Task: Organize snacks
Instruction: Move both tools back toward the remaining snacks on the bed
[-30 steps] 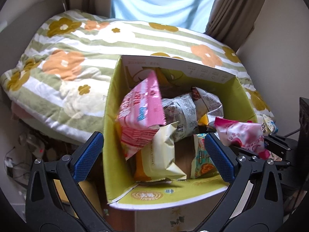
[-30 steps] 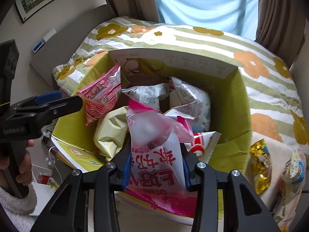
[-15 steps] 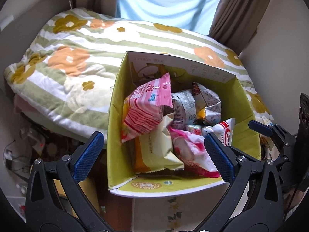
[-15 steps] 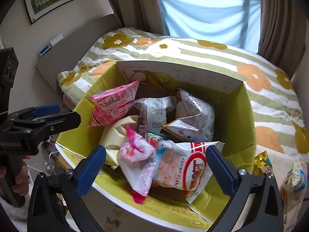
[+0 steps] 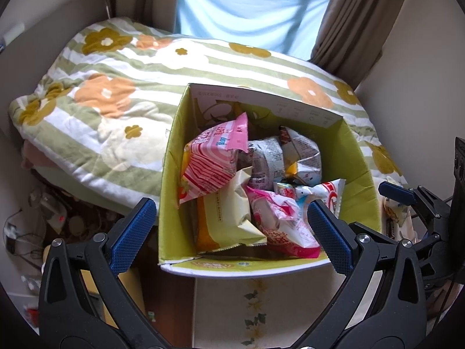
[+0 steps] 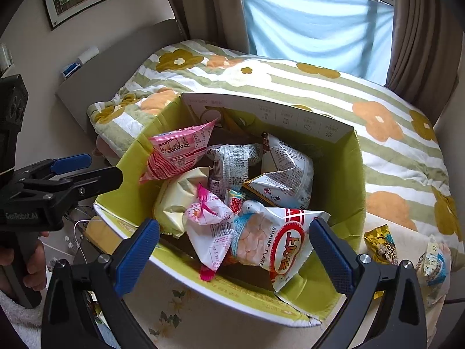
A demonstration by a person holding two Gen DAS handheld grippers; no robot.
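A yellow-green cardboard box [image 6: 353, 180] [image 5: 171, 180] holds several snack packs. A small pink pack [image 6: 209, 226] [image 5: 276, 221] lies at its near side, against a white shrimp-flake bag [image 6: 276, 241]. A pink striped bag [image 5: 212, 163] [image 6: 174, 151] leans at the left. A cream pack [image 5: 229, 218] and silver-grey packs [image 6: 284, 168] lie around them. My right gripper [image 6: 232, 250] hangs open above the box's near rim, nothing between its fingers. My left gripper [image 5: 229, 234] is open too, over the near rim. In the right wrist view the left gripper [image 6: 78, 171] shows at the left, held by a hand.
The box sits on a floral tablecloth [image 6: 174, 314]. Loose snacks, a gold pack [image 6: 380, 247] and a blue-white one [image 6: 434, 261], lie to the box's right. A striped flower quilt [image 6: 319, 87] covers the bed behind. Clutter and cables [image 5: 43, 218] lie on the floor at left.
My right gripper opened and let go of the pink pack, which now lies in the box. Both grippers have drawn back and up from the box.
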